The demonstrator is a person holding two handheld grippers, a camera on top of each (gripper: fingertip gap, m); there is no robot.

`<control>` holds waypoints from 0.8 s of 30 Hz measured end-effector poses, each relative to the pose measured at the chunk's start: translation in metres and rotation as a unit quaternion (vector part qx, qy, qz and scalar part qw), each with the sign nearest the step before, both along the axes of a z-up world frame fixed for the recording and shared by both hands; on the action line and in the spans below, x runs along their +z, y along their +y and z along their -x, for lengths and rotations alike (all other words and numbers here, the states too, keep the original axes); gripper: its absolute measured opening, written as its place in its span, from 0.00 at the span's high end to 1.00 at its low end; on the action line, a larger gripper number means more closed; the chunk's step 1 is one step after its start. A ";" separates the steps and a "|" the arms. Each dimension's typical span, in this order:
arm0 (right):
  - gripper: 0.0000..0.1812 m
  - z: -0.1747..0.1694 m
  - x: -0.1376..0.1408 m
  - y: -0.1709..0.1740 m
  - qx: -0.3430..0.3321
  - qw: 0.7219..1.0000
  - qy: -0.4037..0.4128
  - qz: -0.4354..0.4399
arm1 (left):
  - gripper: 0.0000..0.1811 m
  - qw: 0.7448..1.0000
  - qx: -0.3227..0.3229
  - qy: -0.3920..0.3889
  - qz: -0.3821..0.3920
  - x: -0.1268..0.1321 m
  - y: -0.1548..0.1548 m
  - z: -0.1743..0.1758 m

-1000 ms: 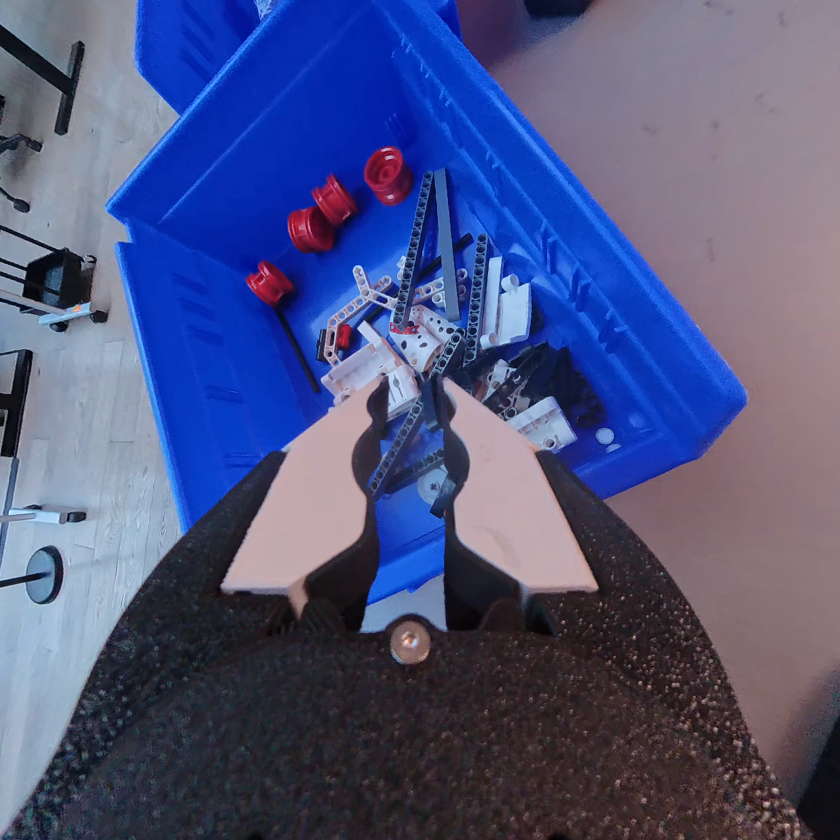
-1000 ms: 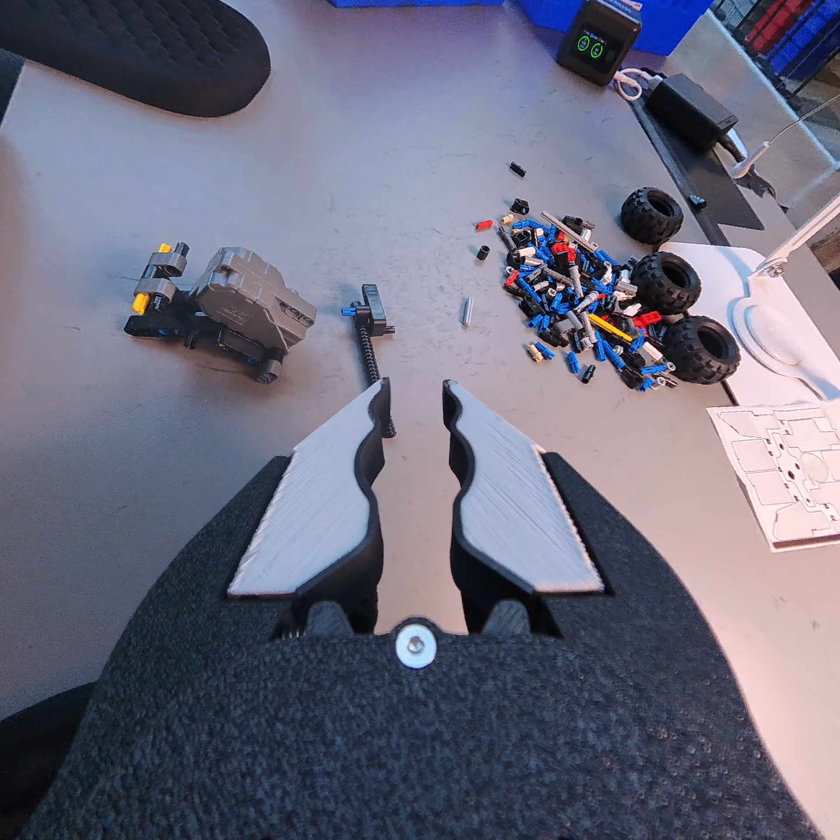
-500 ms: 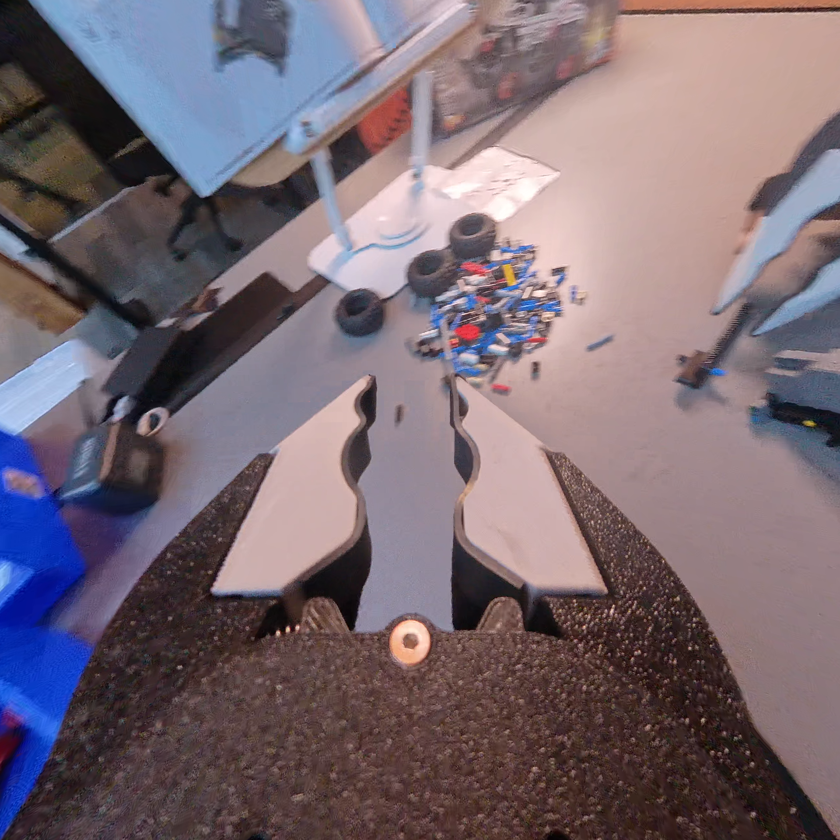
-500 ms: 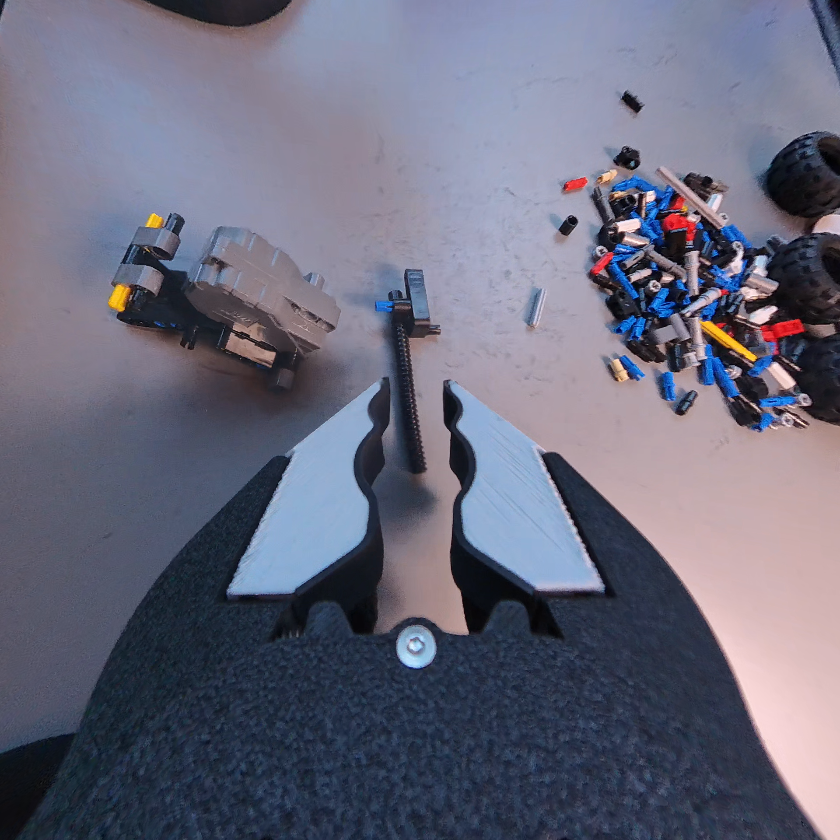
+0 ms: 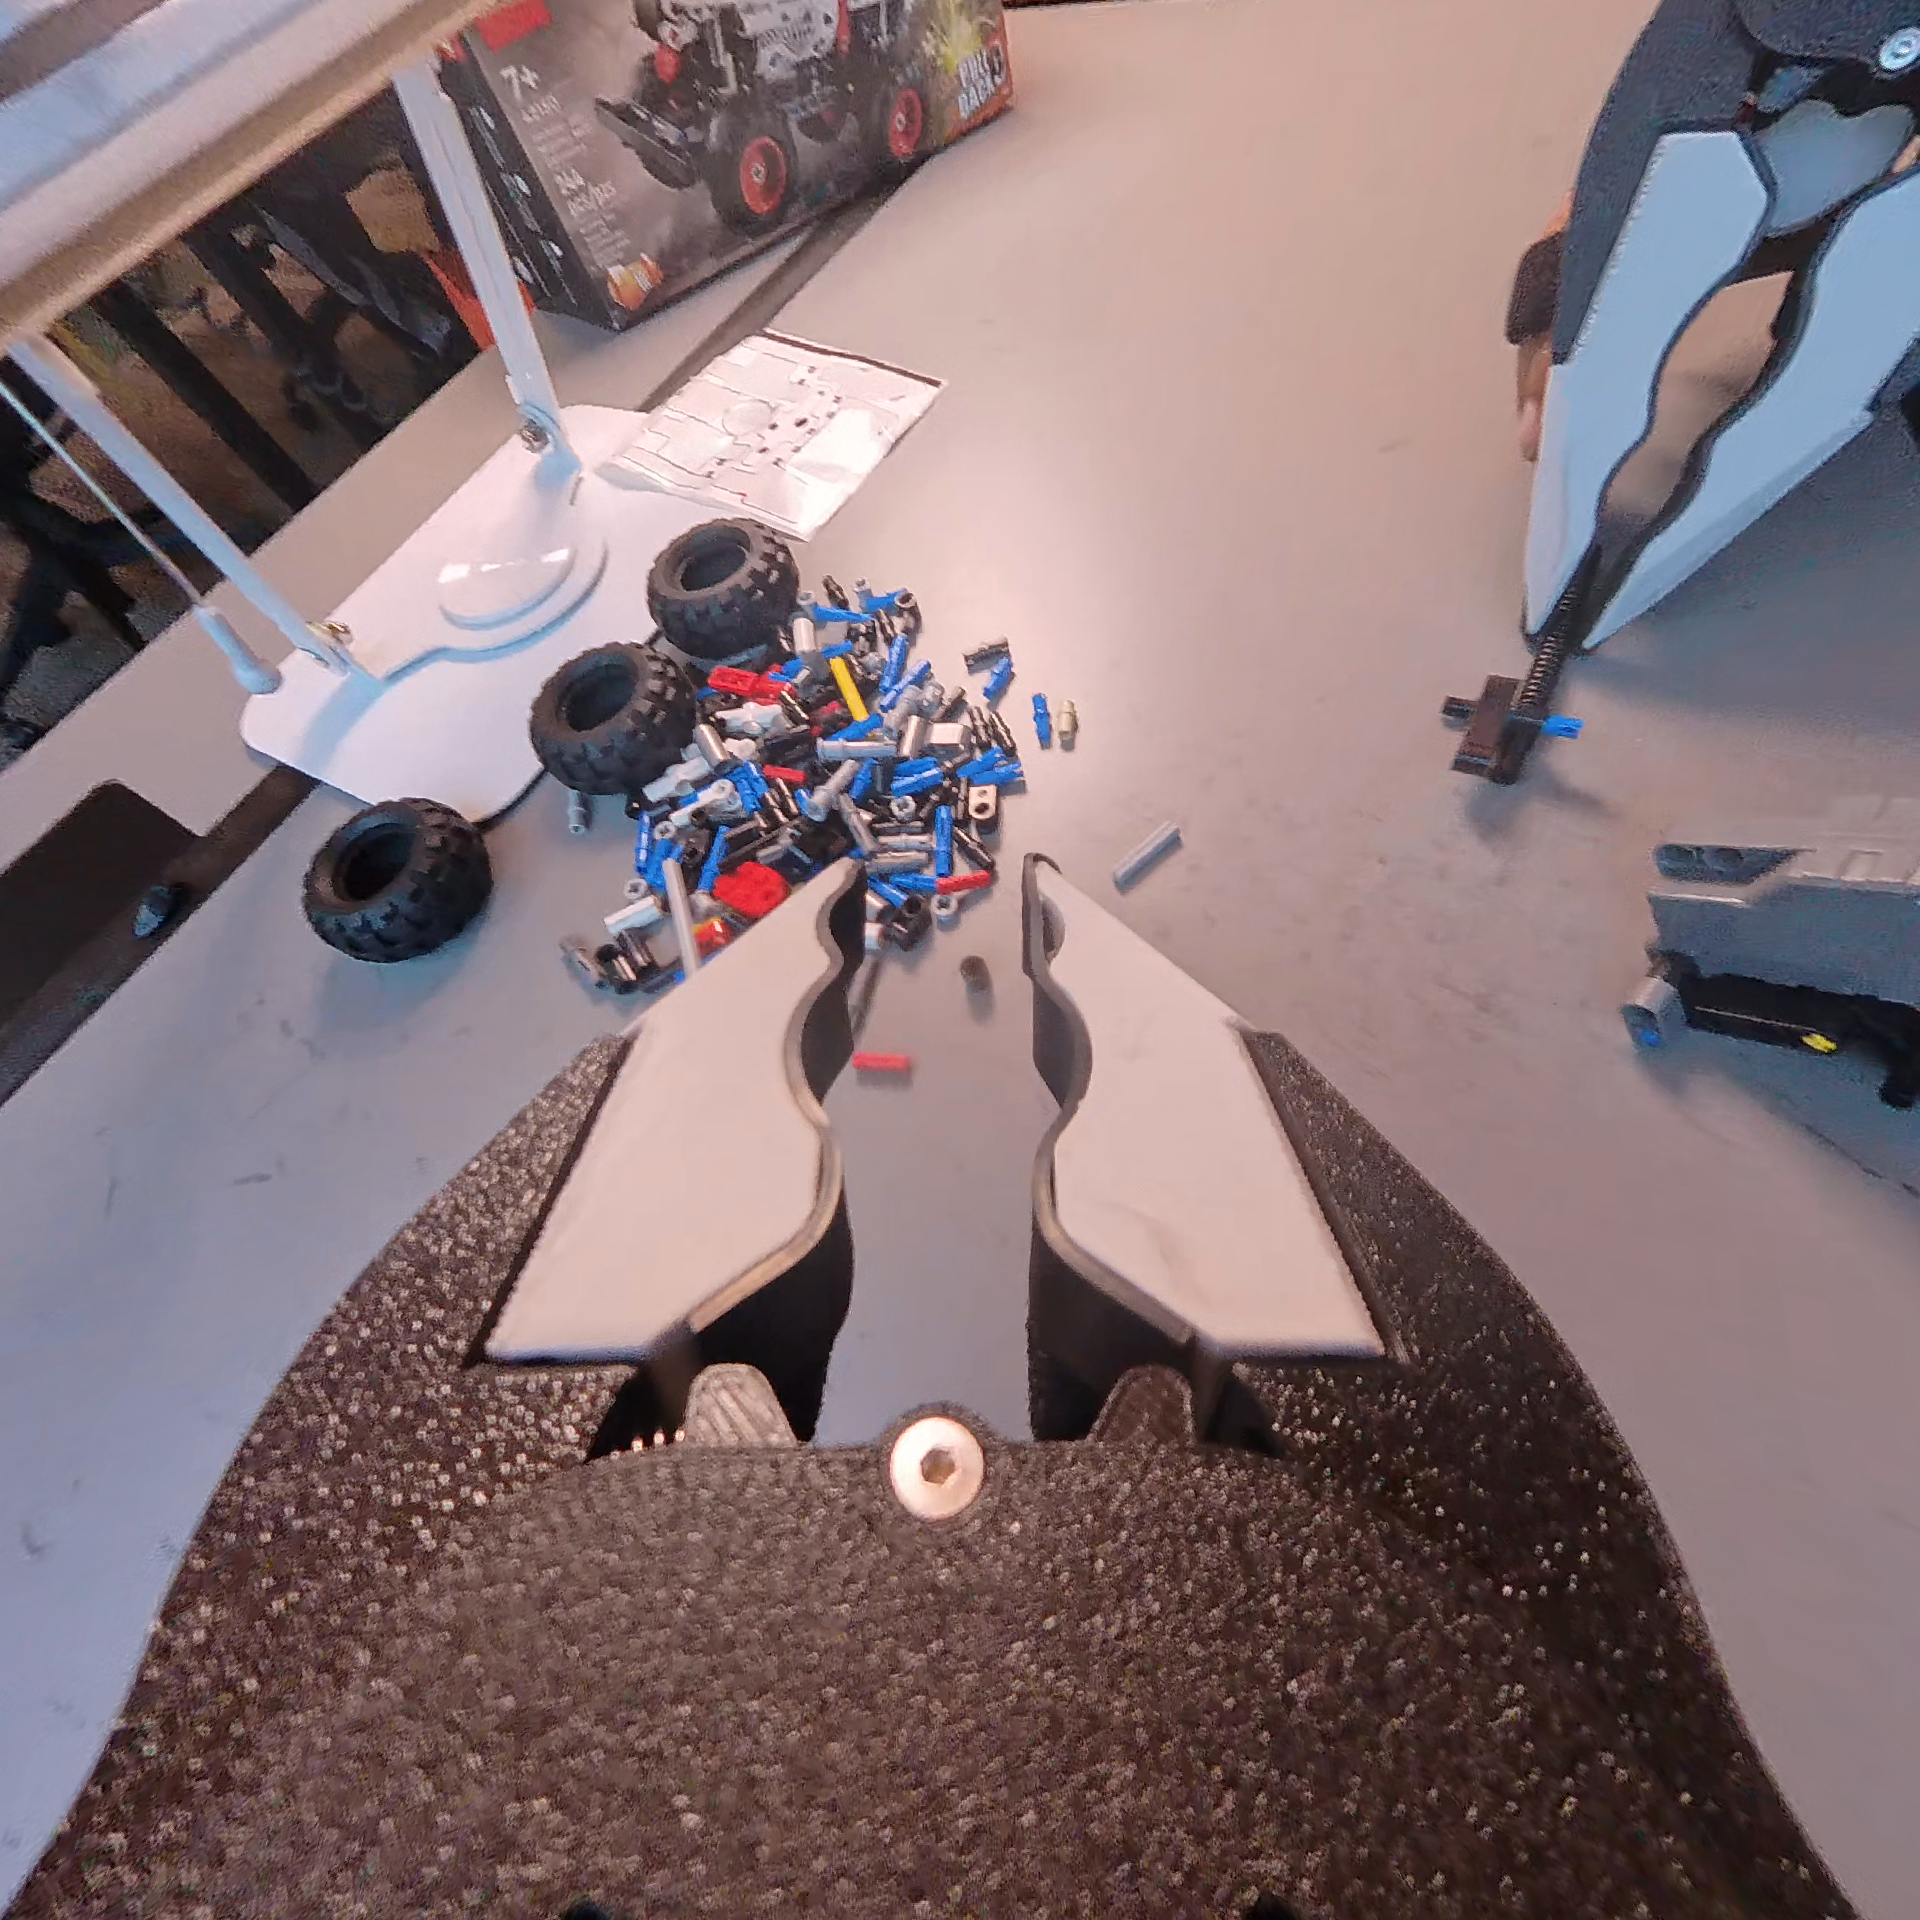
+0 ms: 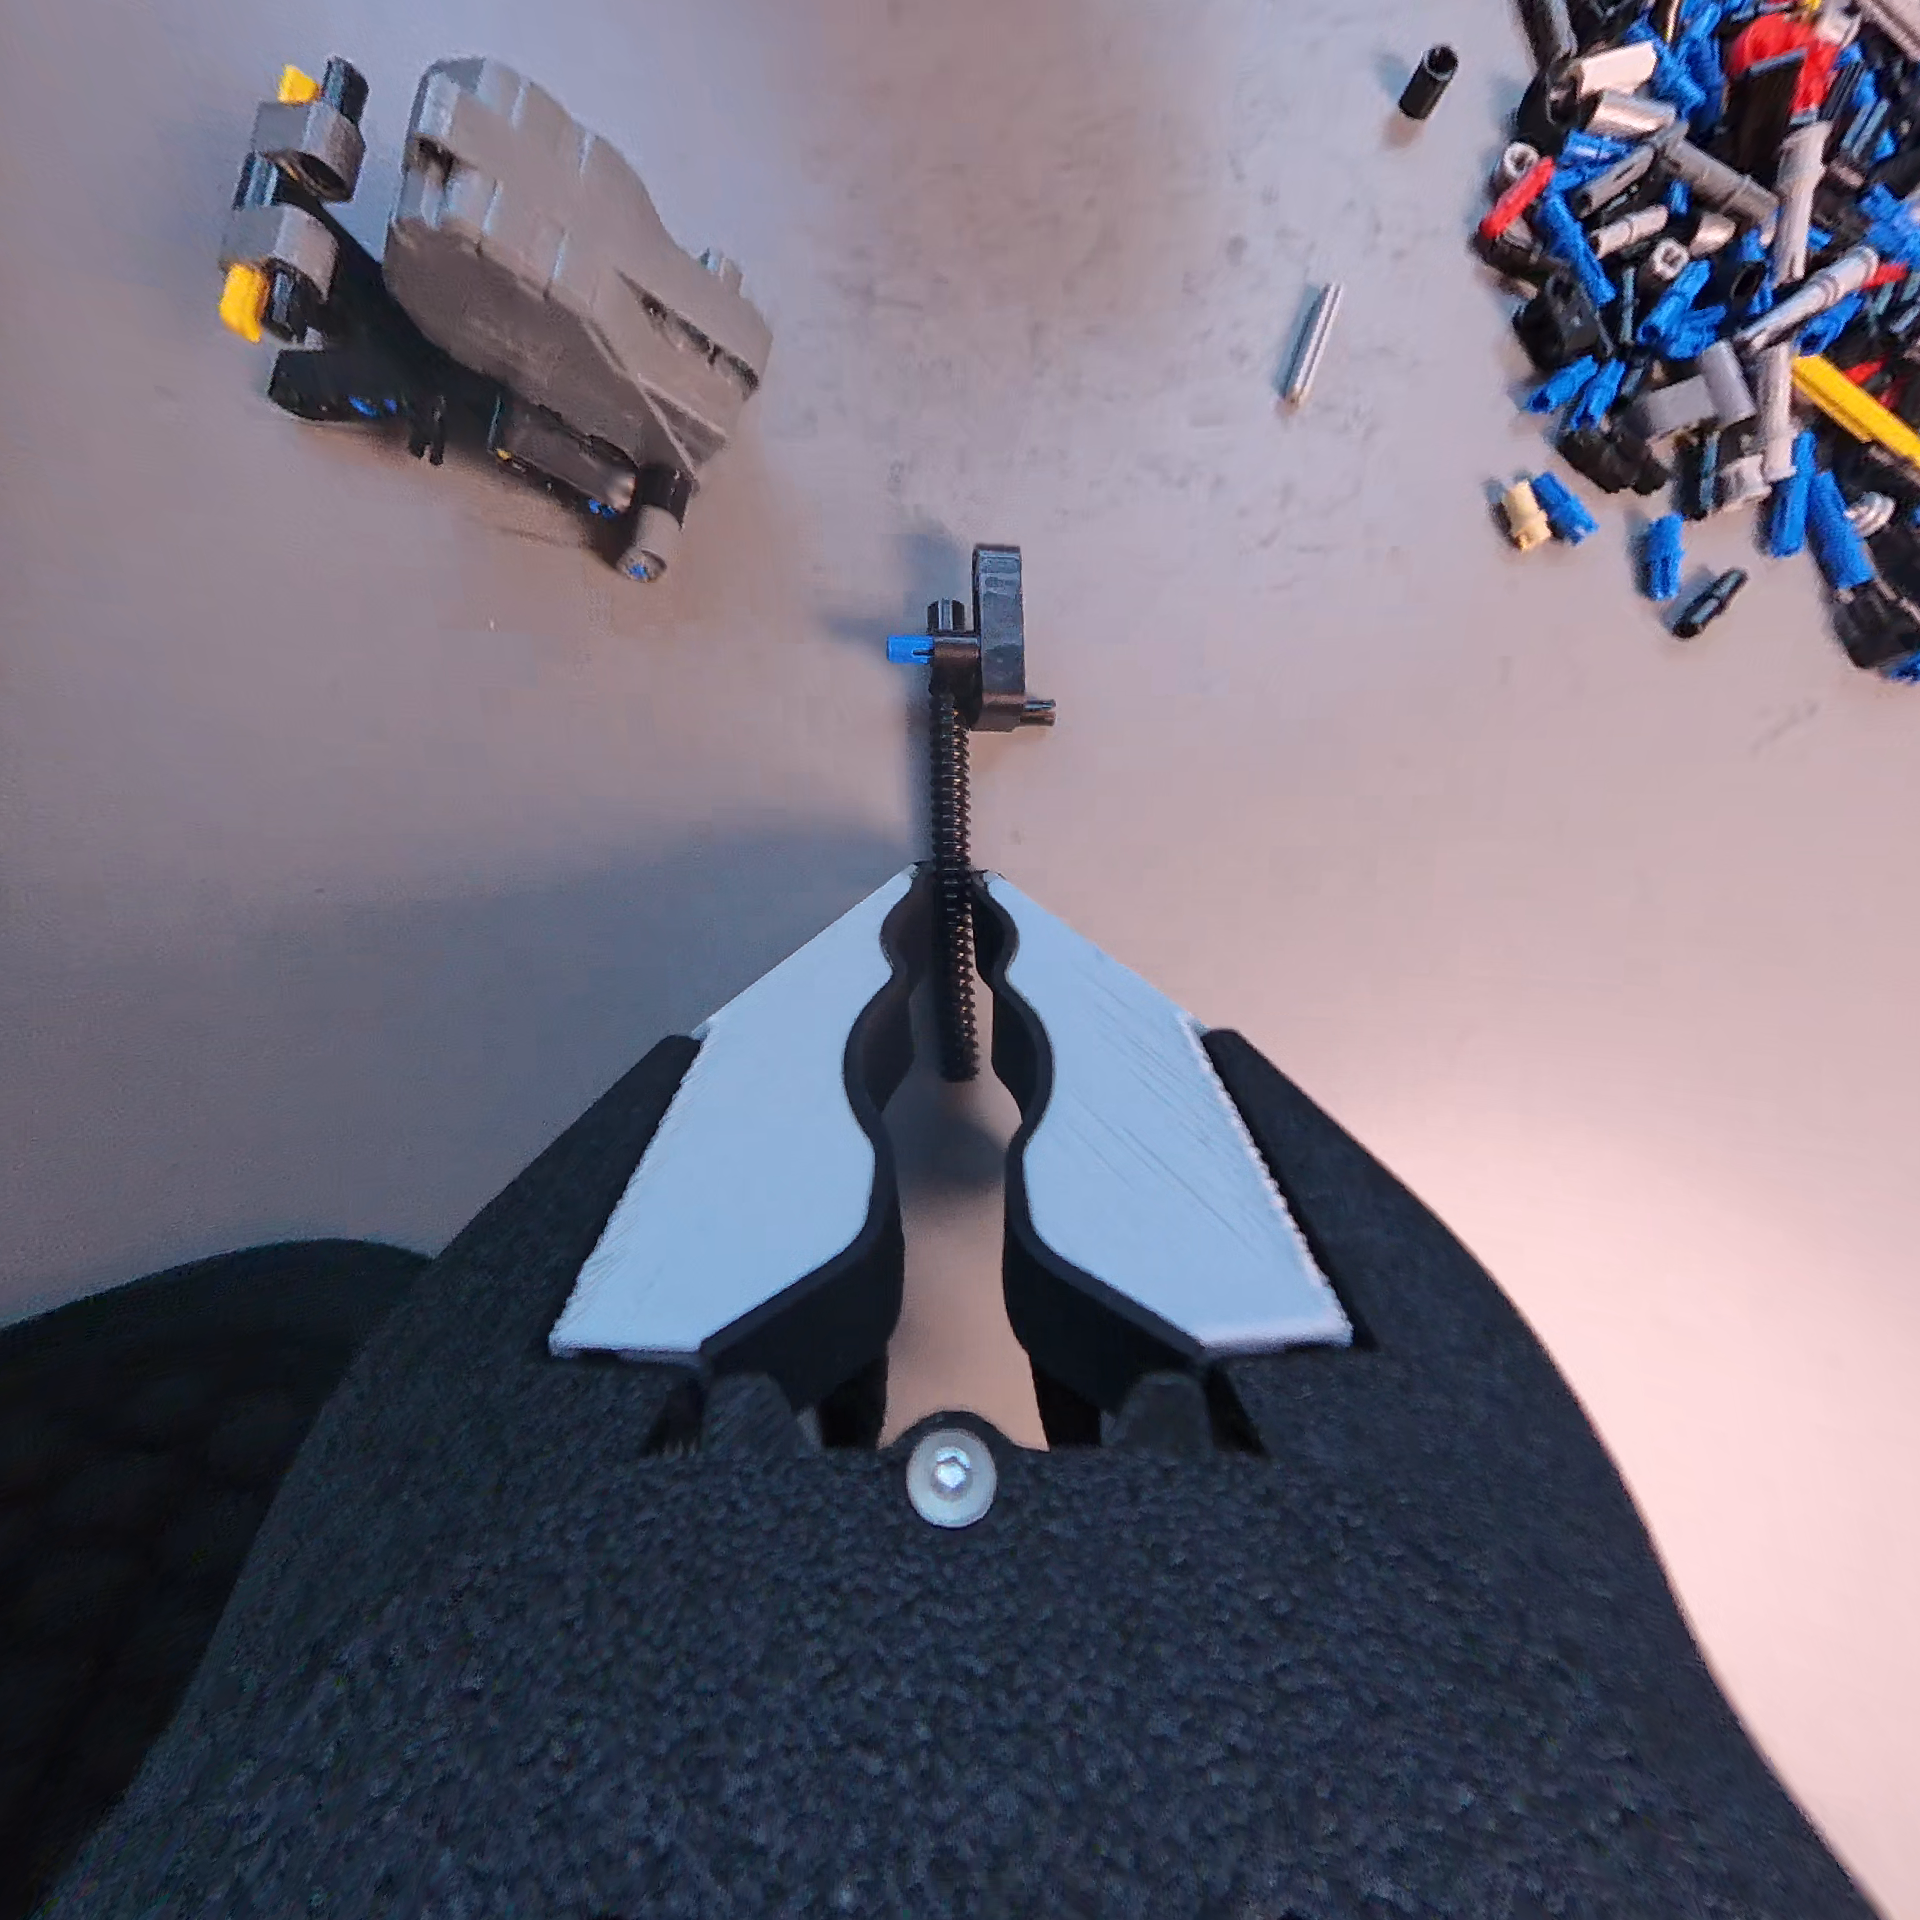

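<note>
My right gripper [image 6: 951,878] is shut on a black ribbed rod [image 6: 949,790] that lies on the grey table. The rod's far end carries a black connector with a blue pin [image 6: 987,644]. The left wrist view shows this gripper [image 5: 1558,629] at the upper right, its tips down around the rod [image 5: 1546,670]. My left gripper [image 5: 940,878] is open and empty, just above the table at the near edge of a pile of small blue, black, grey and red parts [image 5: 831,769]. A red pin [image 5: 881,1062] and a small black piece [image 5: 975,971] lie between its fingers.
A grey and black assembly [image 6: 561,281] lies left of the rod, and shows in the left wrist view [image 5: 1808,935]. Three black tyres [image 5: 613,717] sit by a white lamp base [image 5: 416,665]. A paper sheet [image 5: 779,436] and a toy box [image 5: 727,135] lie behind. A grey axle [image 6: 1309,338] lies loose. Spacing between my two grippers at the tips: around 20 centimeters. My left gripper's tips are some 8 centimeters from the grey axle [image 6: 1309,338]. My left wrist view [image 5: 1142,864] looks at it from another angle.
My left gripper swung from over a blue bin to the table and moved in towards the parts pile. My right gripper came down along the rod and closed on it.
</note>
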State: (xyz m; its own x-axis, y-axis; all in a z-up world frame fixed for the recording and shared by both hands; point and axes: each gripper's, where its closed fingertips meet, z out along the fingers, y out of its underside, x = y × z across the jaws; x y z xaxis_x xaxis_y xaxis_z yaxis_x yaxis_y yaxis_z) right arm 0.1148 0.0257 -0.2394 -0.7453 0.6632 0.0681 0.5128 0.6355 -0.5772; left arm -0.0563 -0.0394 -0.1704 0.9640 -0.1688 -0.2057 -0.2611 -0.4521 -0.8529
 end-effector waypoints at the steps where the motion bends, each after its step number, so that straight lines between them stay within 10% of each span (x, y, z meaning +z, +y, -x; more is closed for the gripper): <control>1: 0.97 -0.001 0.000 0.002 -0.003 1.000 0.001 0.001 | 0.84 1.000 0.007 0.009 -0.013 0.004 0.003 0.005; 12: 0.88 0.064 0.078 0.027 -0.074 0.975 0.198 0.061 | 0.75 0.967 0.123 0.074 -0.209 0.125 0.063 0.107; 24: 0.89 0.225 0.226 0.188 -0.336 0.806 0.487 0.033 | 0.60 0.920 0.248 -0.017 -0.303 0.159 0.136 0.196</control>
State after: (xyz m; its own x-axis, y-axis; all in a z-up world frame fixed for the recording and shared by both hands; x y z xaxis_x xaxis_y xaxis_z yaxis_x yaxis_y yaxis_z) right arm -0.1098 0.2135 -0.0136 0.1691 0.9205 0.3523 0.0118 0.3555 -0.9346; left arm -0.2523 0.0964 -0.0118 0.8992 0.4292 -0.0854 -0.1192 0.0523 -0.9915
